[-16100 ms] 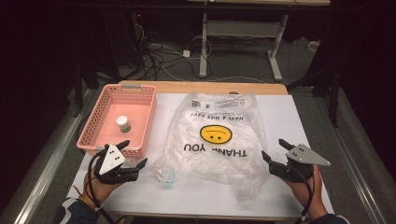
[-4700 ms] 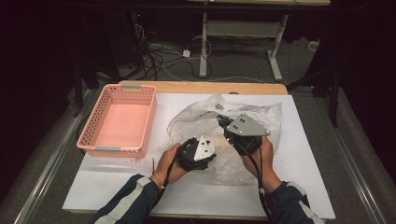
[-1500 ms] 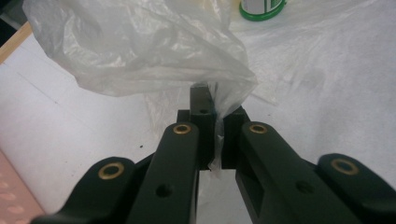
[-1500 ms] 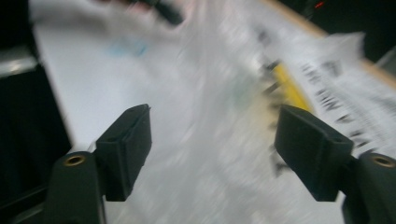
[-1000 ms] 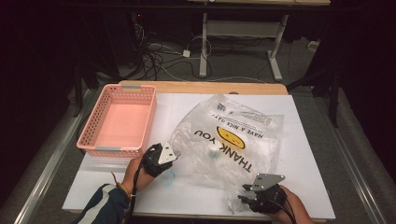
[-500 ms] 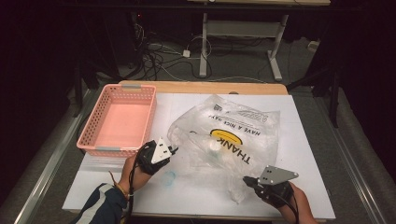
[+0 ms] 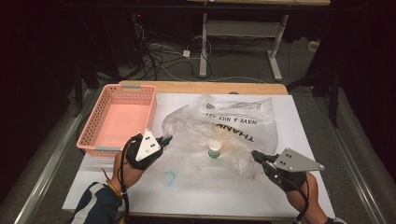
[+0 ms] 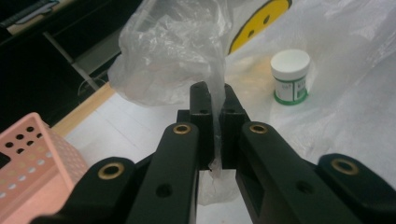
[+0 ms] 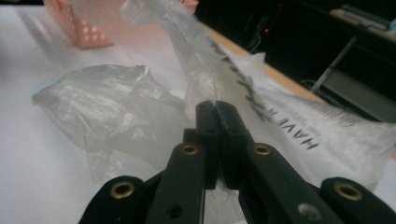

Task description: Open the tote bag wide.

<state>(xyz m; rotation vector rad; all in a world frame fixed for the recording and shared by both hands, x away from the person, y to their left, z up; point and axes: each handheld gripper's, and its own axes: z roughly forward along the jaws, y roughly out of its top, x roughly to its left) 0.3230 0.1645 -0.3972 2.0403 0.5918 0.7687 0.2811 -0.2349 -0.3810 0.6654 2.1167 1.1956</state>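
A clear plastic bag (image 7: 233,123) printed with black letters and a yellow smiley lies on the white sheet, and a small white jar (image 7: 214,150) with a green label stands inside it. My left gripper (image 7: 166,139) is shut on the bag's left edge. In the left gripper view the film (image 8: 173,51) is pinched between the closed jaws of this gripper (image 8: 212,91), with the jar (image 8: 290,77) beyond. My right gripper (image 7: 256,154) is shut on the bag's near right edge. In the right gripper view this gripper (image 9: 215,106) has the film (image 9: 116,102) rising from its tips.
An empty pink basket (image 7: 93,135) stands at the left of the table, close to my left hand. A faint bluish ring (image 7: 169,178) lies on the white sheet (image 7: 210,196) in front of the bag. A desk frame and cables stand beyond the table's far edge.
Both hands have risen and carried the bag's edges up, so the bag's near side stands higher off the sheet. The right gripper has moved away from the front edge.
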